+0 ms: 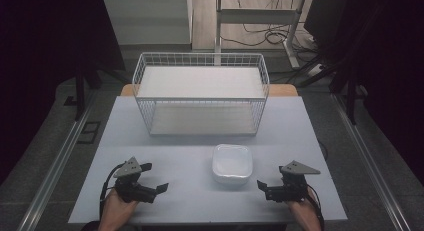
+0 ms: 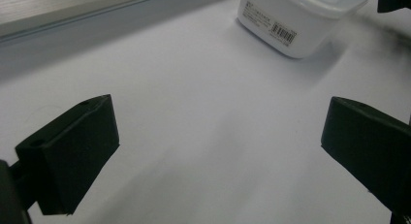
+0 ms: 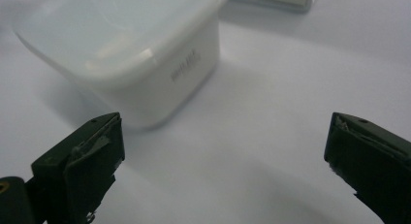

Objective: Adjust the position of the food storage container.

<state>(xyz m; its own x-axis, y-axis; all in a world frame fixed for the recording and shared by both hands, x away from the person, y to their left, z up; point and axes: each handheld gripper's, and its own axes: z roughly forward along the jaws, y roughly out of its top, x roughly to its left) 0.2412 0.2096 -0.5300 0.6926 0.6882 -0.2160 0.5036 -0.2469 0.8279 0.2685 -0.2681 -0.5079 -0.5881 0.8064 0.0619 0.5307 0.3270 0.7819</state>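
1. Left gripper (image 1: 156, 177) low over table (image 1: 175, 141), left of white lidded container (image 1: 232, 163); jaws wide, nothing between.
2. Right gripper (image 1: 264, 190) right of container; jaws wide, nothing held.
3. Container lid on, contents unclear; wire basket (image 1: 201, 93) behind.

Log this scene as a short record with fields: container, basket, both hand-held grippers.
container: white lidded container, closed, on the table between the grippers
basket: white wire basket with two shelves, behind the container
left hand-held gripper: open, holding nothing, apart from the container
right hand-held gripper: open, holding nothing, beside the container, not touching
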